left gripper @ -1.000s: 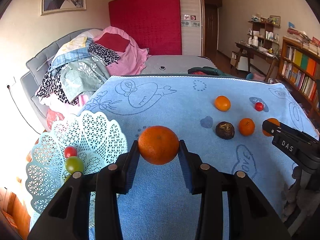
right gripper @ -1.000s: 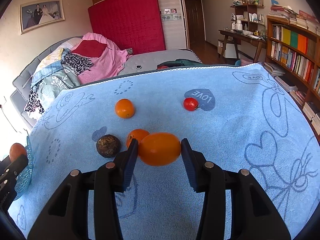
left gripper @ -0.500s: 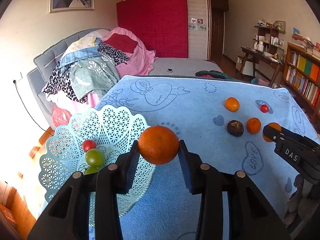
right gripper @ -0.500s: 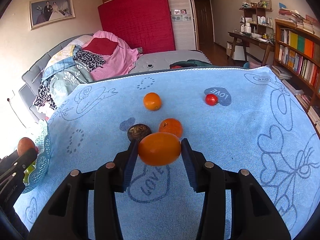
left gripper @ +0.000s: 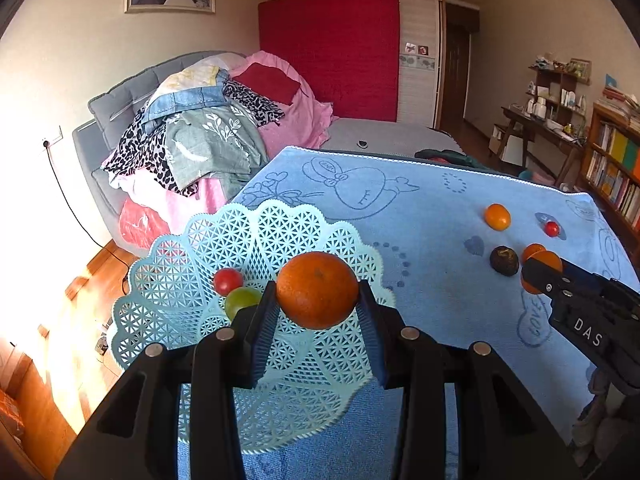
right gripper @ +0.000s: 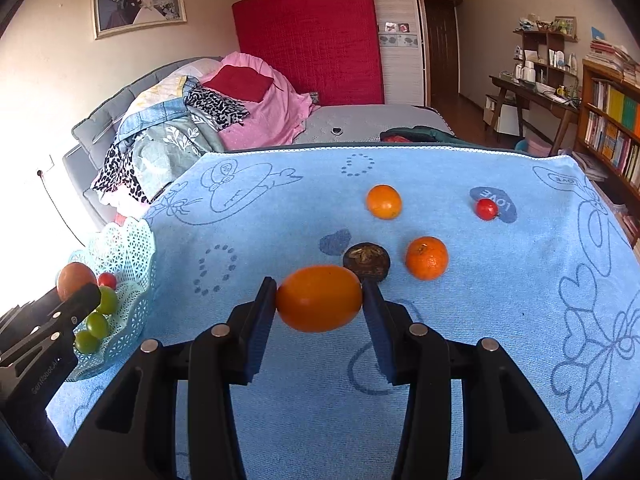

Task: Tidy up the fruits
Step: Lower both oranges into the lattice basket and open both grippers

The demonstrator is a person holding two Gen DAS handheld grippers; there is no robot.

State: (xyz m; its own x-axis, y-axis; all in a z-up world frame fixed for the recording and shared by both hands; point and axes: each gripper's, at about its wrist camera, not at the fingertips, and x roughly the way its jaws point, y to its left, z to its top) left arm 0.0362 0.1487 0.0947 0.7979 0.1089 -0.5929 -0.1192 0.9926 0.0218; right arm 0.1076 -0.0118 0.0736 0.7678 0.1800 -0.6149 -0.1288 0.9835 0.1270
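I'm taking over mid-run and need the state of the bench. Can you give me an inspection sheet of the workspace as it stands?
Surface: blue towel with heart and LOVE prints, spread flat.
Job's things: basket at the towel's left edge holds a red tomato and green fruits. Loose on the towel: two oranges, a dark fruit, a small tomato.
Clutter: nothing seen on the towel.
Grippers: left gripper shut on an orange over the basket; right gripper shut on an oval orange above the towel.
Cables: a wall cord runs from a socket to the floor.
Surroundings: bed with piled clothes, red mattress, bookshelf, desk.
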